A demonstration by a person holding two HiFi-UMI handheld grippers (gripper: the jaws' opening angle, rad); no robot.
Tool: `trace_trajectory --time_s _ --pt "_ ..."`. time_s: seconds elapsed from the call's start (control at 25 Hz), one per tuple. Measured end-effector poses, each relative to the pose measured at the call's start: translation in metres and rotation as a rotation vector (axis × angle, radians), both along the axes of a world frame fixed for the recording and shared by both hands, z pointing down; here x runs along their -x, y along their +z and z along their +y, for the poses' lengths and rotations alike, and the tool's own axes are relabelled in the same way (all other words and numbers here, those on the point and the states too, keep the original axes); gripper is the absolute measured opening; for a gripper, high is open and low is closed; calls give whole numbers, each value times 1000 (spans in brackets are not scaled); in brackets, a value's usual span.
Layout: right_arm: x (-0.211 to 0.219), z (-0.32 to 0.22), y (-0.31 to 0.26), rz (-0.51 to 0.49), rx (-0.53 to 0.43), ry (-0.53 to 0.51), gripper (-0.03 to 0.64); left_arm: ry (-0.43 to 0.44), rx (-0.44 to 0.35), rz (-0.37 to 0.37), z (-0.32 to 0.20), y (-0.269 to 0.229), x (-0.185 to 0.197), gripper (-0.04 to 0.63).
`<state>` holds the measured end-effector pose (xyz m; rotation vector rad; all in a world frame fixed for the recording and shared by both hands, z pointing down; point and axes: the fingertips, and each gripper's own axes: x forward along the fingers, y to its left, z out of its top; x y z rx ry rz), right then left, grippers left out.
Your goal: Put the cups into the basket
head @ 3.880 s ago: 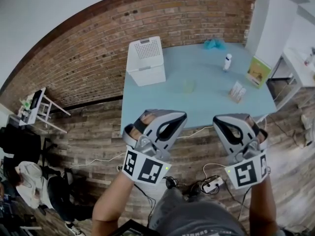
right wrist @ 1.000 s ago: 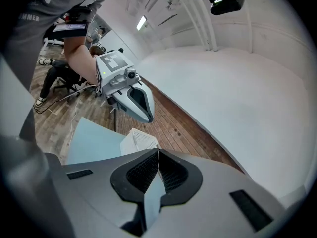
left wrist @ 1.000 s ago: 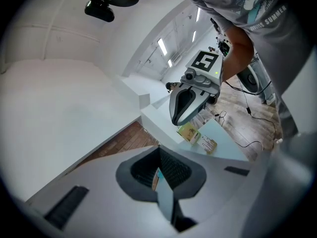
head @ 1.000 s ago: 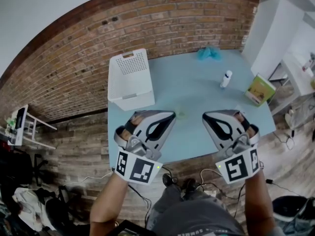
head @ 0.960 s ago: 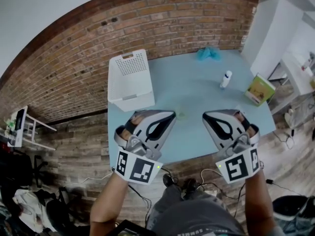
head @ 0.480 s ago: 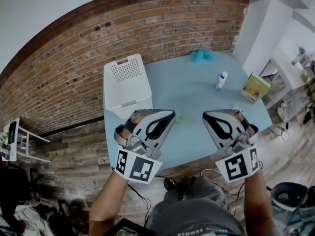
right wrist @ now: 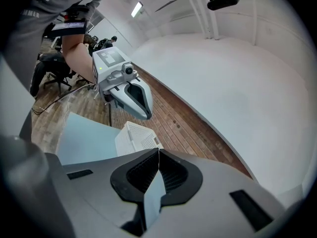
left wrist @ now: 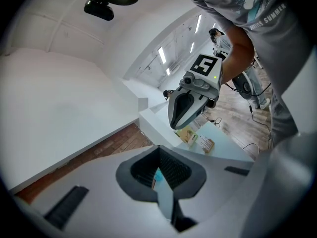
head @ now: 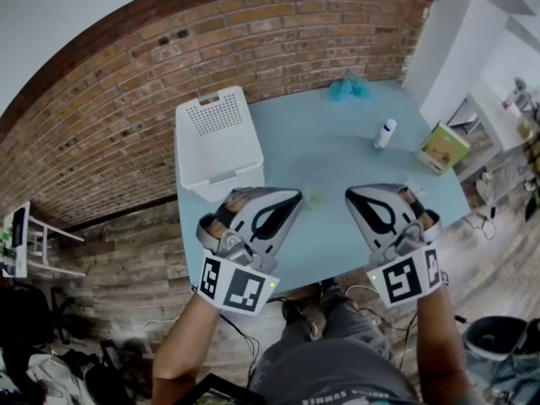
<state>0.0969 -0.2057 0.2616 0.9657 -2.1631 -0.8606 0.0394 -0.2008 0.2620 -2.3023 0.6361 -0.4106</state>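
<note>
Though left hand-held gripper [left wrist: 159,148] and right hand-held gripper [right wrist: 158,150] are pressed together, the cup [head: 315,197] barely shows.

Bare tabletop [head: 337,154] between white basket [head: 218,140] and bottle [head: 386,133], green box [head: 445,147] beyond

Light blue table [head: 337,154] sits against a red brick wall [head: 253,40]. At its far edge there's a crumpled teal something [head: 347,88], can't tell if it's a bag or a cloth. A small white bottle [head: 386,132] stands upright toward the right side, and a green and yellow box [head: 444,146] sits at the right edge. Worn wood floor [head: 110,251], a little white stand [head: 21,243] far left, and a dark bin [head: 494,340] near right.
</note>
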Motion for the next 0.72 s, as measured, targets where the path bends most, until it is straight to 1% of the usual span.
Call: trace_trajectory --time_s 0.32,0.72 --pt "0 -38 26 -11 49 -18 14 -30 26 -3 -23 8 0 -3" --pt "-5 -86 82 -6 156 -53 15 -78 91 -24 -59 39 -5 -3"
